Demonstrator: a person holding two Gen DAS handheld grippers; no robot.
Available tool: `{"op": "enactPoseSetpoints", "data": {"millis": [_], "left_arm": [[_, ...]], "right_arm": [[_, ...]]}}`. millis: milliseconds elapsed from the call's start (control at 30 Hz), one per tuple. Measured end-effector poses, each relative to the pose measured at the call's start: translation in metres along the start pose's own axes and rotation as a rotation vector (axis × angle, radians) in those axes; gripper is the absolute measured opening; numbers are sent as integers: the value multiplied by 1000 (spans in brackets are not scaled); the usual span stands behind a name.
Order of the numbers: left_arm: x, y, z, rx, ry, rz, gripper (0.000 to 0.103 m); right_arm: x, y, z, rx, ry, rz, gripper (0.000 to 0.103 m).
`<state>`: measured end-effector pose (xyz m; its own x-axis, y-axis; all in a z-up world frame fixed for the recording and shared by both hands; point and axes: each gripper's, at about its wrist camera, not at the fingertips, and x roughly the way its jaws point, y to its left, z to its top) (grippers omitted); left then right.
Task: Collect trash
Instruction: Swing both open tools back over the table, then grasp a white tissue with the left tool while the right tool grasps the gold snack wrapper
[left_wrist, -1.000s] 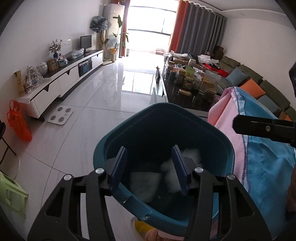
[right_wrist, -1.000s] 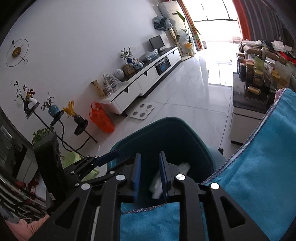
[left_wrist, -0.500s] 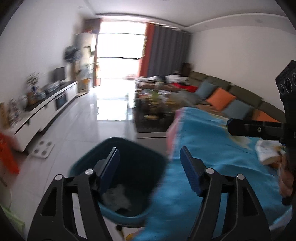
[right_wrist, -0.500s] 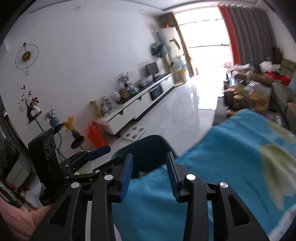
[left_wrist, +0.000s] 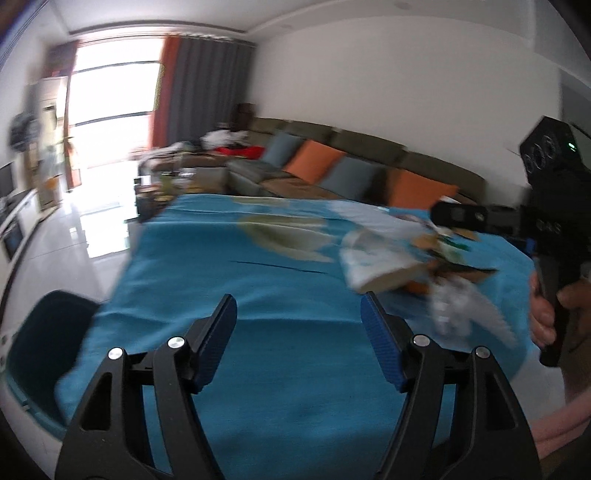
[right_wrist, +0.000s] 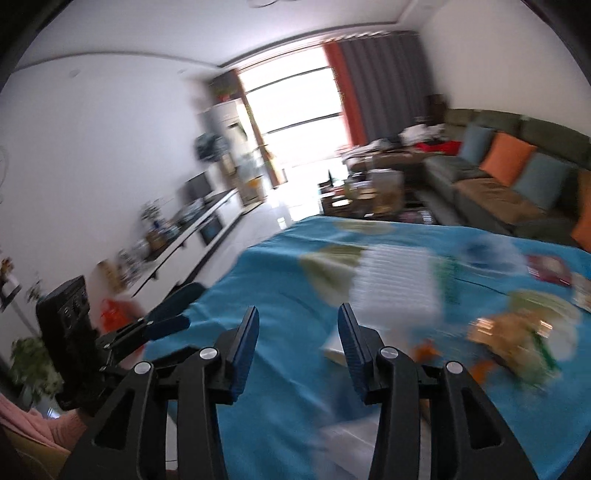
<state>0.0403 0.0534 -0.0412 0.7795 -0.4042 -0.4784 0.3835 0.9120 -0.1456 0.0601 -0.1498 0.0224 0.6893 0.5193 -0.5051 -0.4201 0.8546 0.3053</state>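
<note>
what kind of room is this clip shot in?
Most likely a home living room: a long sofa with orange and blue cushions, a low white TV cabinet along the wall, and curtained floor-length windows. The work surface wears a blue cloth.

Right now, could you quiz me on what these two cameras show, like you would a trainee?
1. True or false: the left gripper is shut on a piece of trash.
2. Where is the bin relative to the blue cloth: A) at its left edge, B) on top of it, C) by the sofa?
3. Fill in: the trash lies on the ____.

Key: 1 false, both the left and the right gripper are open and empty; 2 A; 3 blue cloth.
</note>
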Motion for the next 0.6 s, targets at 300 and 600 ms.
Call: {"op": "enactPoseSetpoints", "data": {"millis": [300, 600], "left_arm": [[34, -84, -5, 111, 70, -207, 69], [70, -100, -10, 117, 186, -243, 61]], "right_arm": [[-43, -53, -36, 98, -22, -133, 47], [-44, -77, -76, 117, 63, -140, 57]]}}
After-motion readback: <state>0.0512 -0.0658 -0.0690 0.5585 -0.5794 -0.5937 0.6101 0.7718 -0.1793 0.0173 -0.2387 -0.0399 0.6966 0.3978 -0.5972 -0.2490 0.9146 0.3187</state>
